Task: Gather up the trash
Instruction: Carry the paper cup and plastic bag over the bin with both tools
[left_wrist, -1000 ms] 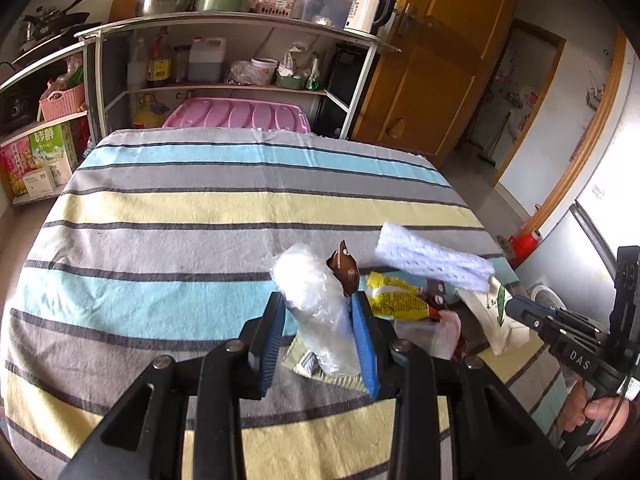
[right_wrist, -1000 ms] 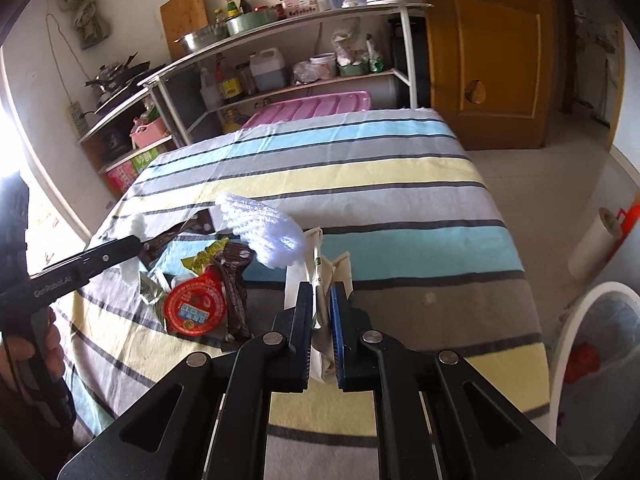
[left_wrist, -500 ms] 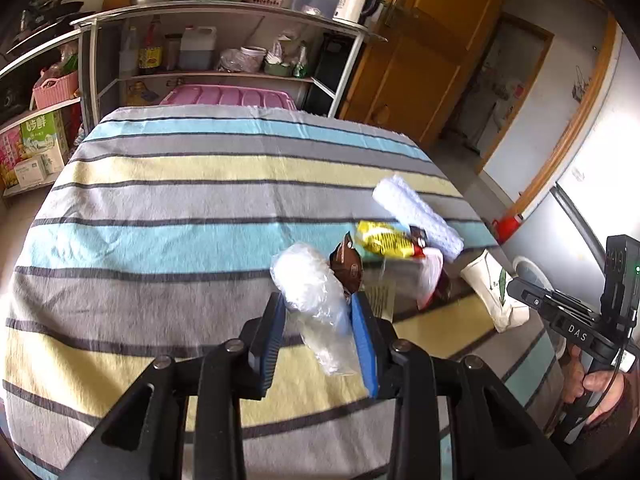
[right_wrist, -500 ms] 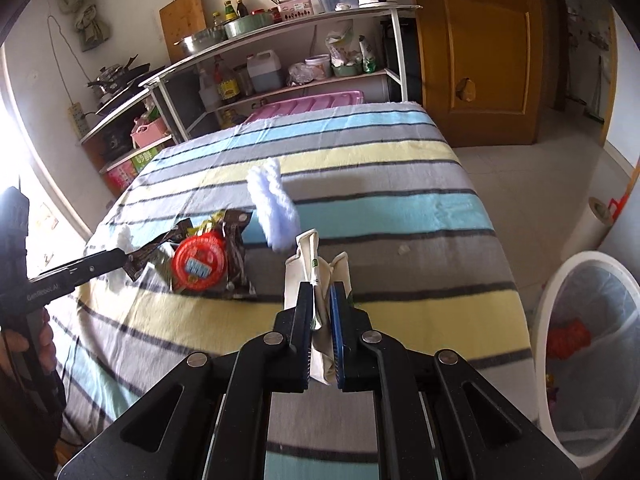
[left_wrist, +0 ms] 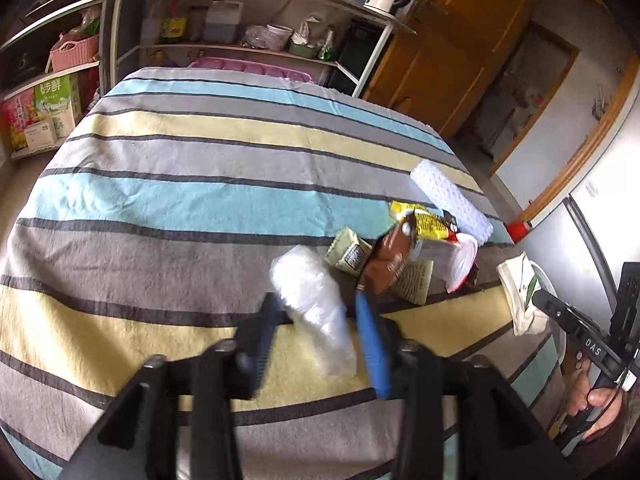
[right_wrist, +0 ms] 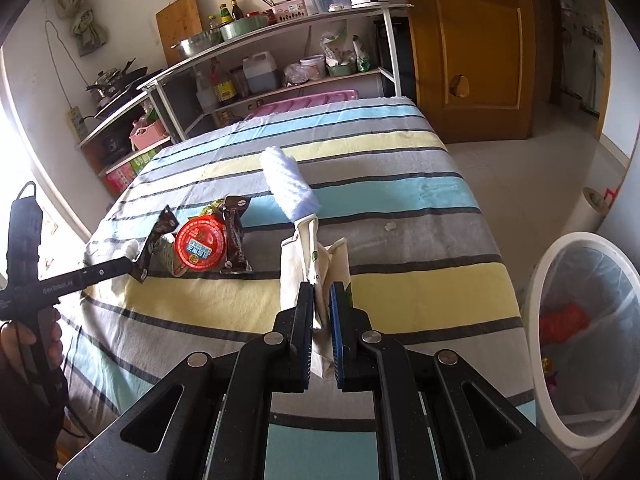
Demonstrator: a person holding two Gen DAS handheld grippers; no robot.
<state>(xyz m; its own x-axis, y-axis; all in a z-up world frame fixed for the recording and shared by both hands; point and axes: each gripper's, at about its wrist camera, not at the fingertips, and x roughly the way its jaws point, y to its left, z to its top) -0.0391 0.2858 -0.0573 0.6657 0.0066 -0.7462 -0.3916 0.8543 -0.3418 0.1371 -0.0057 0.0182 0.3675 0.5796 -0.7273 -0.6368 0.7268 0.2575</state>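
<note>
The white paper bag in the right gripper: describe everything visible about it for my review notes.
The white paper bag is crumpled off-white paper with small green printed marks. It stands roughly upright, its lower part pinched between the shut fingers of the right gripper, its open, creased top flaring above them. It hangs over the near edge of the striped tablecloth; whether it touches the cloth is unclear. The left wrist view shows it at the table's right edge, apart from the other wrappers.
</note>
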